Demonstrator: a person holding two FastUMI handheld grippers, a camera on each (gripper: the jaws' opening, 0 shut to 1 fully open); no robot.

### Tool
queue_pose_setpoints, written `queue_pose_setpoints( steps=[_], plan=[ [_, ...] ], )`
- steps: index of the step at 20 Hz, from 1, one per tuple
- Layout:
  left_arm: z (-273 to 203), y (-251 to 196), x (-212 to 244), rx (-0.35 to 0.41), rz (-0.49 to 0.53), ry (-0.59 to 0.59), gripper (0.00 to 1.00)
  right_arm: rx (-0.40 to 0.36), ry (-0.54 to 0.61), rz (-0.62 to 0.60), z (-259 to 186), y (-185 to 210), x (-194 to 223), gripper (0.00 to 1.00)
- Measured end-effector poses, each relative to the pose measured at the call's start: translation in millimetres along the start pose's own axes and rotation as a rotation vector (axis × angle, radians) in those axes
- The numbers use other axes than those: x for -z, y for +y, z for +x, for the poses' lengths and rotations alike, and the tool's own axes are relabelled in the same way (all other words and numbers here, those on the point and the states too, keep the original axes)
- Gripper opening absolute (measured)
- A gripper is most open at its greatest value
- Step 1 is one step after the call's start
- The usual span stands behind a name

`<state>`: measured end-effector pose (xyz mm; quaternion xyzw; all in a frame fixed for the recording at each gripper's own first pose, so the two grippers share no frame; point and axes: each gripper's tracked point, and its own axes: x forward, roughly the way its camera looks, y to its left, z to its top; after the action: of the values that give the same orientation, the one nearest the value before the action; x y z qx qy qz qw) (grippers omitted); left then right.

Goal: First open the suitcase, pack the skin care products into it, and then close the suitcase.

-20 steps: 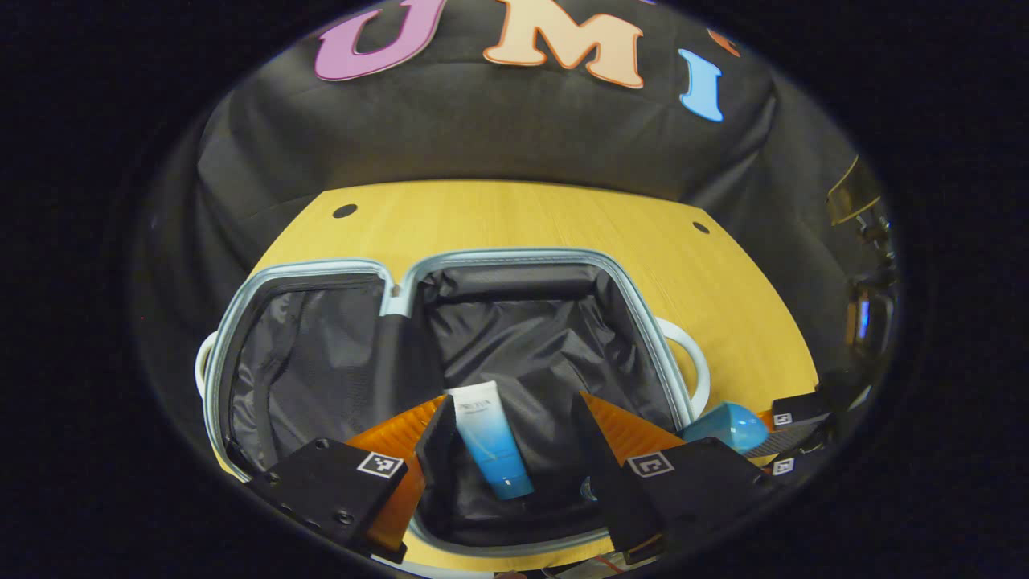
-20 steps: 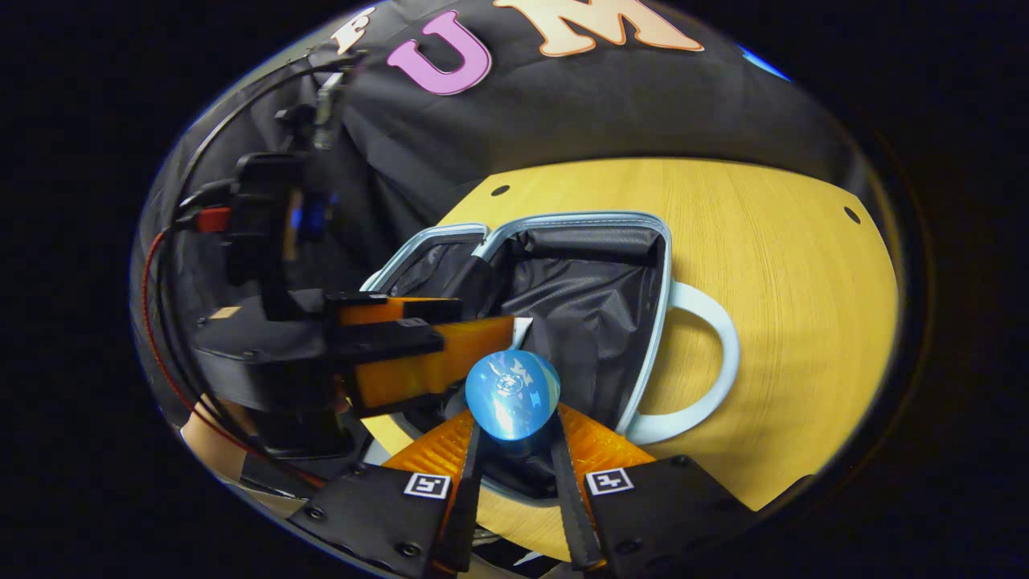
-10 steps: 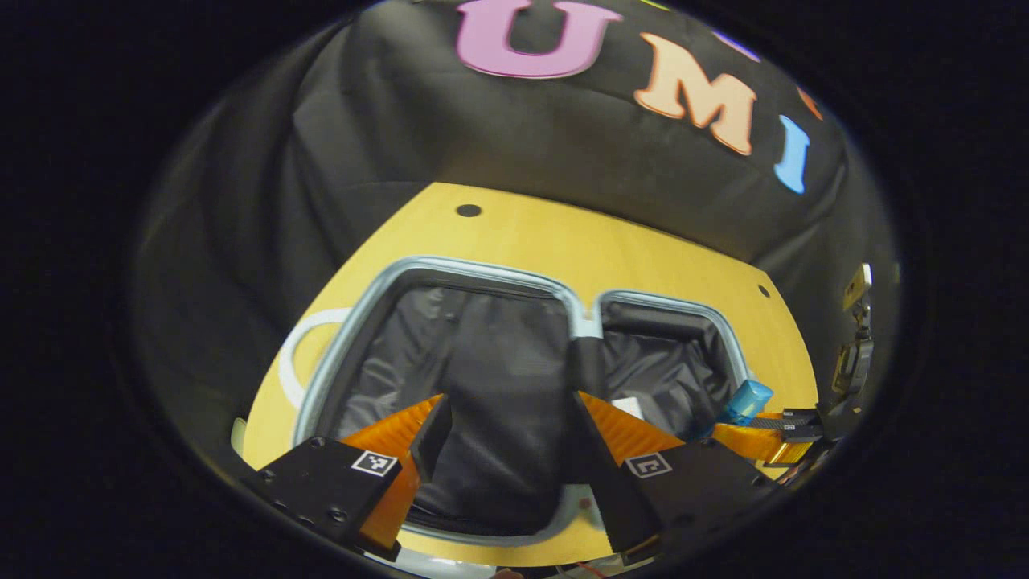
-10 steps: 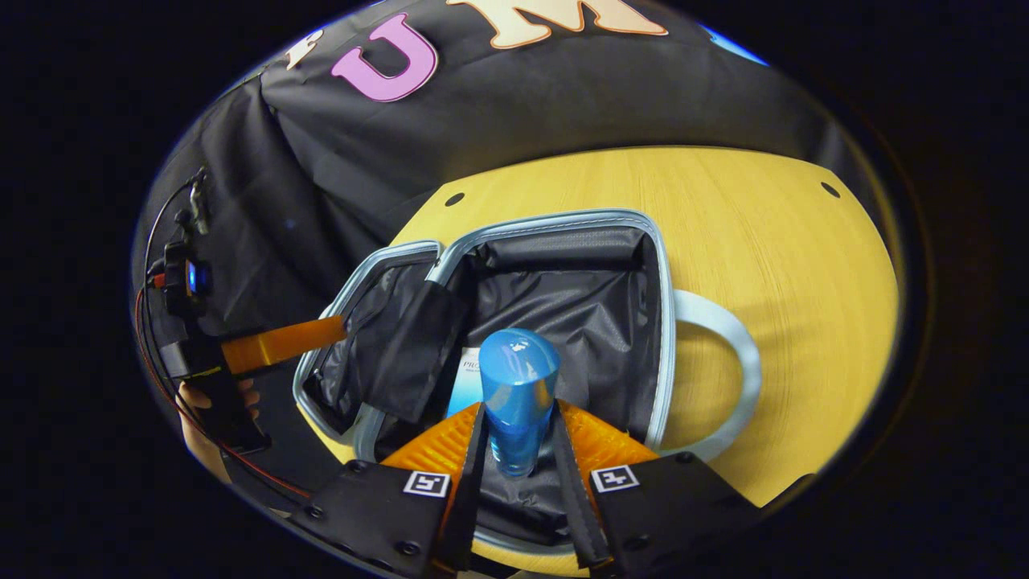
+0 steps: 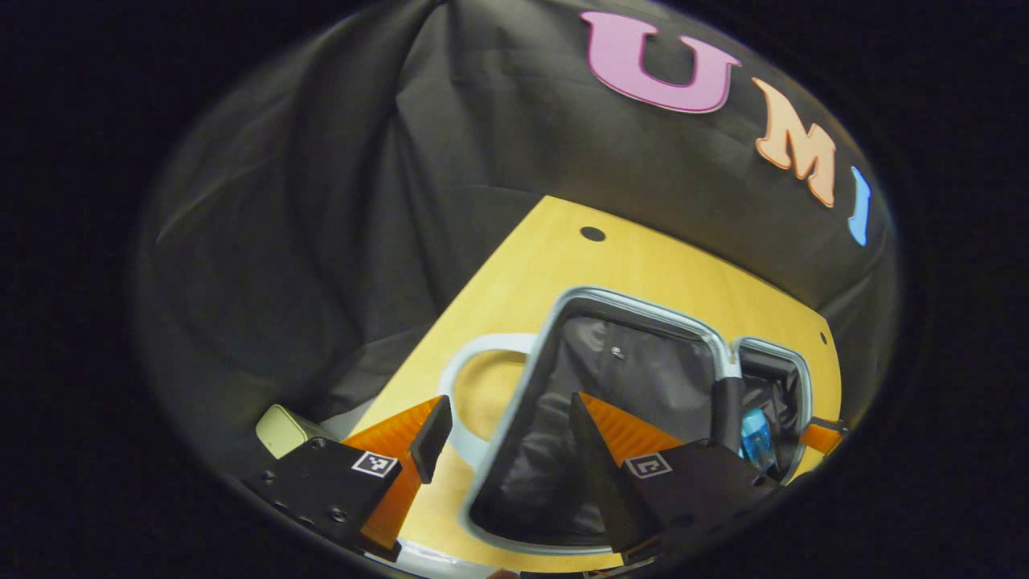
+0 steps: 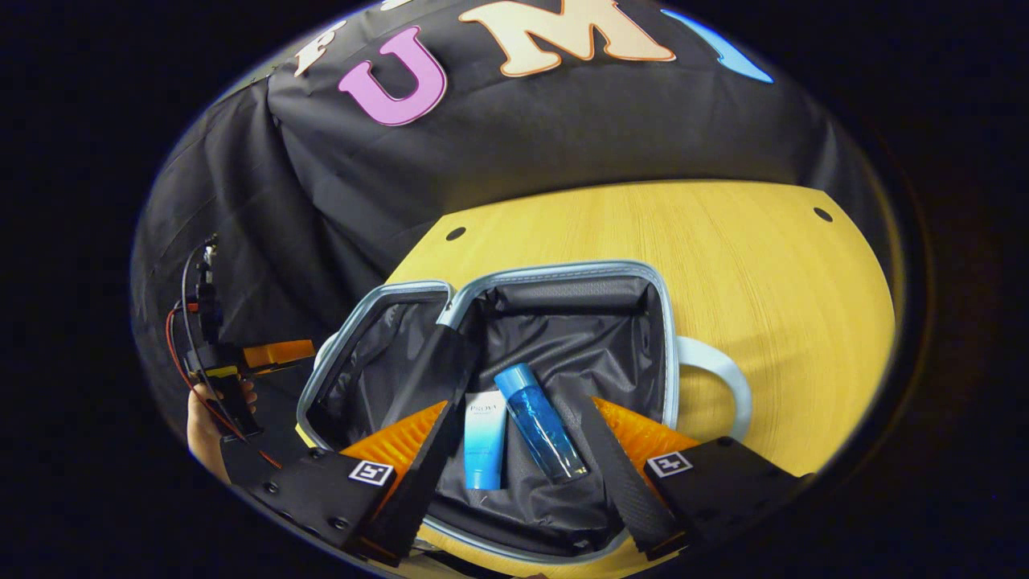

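A round wooden table [image 6: 764,265] carries an open suitcase [image 6: 563,277] with a pale blue rim and black fabric lining, both halves lying flat side by side. A pale loop handle [image 6: 727,378] sticks out from the suitcase's right side in the right gripper view; a matching handle [image 5: 470,370] shows on its other side in the left gripper view. Inside the suitcase's right half lie two skin care products, touching or nearly so: a blue bottle [image 6: 540,422] and, just left of it, a white-and-blue tube [image 6: 485,438] (its lettering too small to matter). The right gripper [image 6: 514,462] hovers above them, fingers spread wide, holding nothing. The left gripper [image 5: 502,422] straddles the suitcase's outer rim, fingers also spread and empty.
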<state>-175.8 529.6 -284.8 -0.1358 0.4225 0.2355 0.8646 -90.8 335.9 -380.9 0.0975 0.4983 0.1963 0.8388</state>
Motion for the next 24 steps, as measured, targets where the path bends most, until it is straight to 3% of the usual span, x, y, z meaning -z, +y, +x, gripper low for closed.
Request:
queue_pose_setpoints(
  steps=[4, 11, 13, 17, 18, 19, 20, 24],
  plan=[
    [29.0, 34.3, 2.7, -0.034, -0.012, 0.052, 0.90, 0.027, -0.036, -0.014, -5.4, -1.3, -12.7, 0.98],
    [75.9, 45.1, 14.5, 0.008, -0.035, 0.140, 0.82, 0.073, -0.051, -0.003, -12.7, -16.4, -19.0, 0.98],
    [78.9, 53.3, 15.7, -0.010, -0.030, 0.150, 0.66, 0.073, -0.052, -0.006, -14.4, -17.9, -19.9, 0.98],
    [79.6, 37.4, 13.2, 0.029, -0.073, 0.127, 0.18, 0.061, -0.080, -0.015, -20.0, -18.5, -27.1, 0.98],
    [75.4, 32.3, 6.5, 0.040, -0.069, 0.103, 0.11, 0.058, -0.085, -0.017, -21.2, -19.4, -29.0, 0.98],
    [69.0, 29.8, 2.6, 0.042, -0.054, 0.099, 0.10, 0.054, -0.092, -0.020, -23.7, -20.2, -30.6, 0.98],
    [58.7, 30.3, -1.0, 0.032, -0.038, 0.089, 0.03, 0.050, -0.102, -0.026, -25.4, -21.5, -33.0, 0.98],
    [4.7, 10.5, -45.5, 0.045, 0.032, -0.015, 0.02, 0.031, -0.143, -0.063, -31.8, -30.1, -39.8, 0.98]
  ],
)
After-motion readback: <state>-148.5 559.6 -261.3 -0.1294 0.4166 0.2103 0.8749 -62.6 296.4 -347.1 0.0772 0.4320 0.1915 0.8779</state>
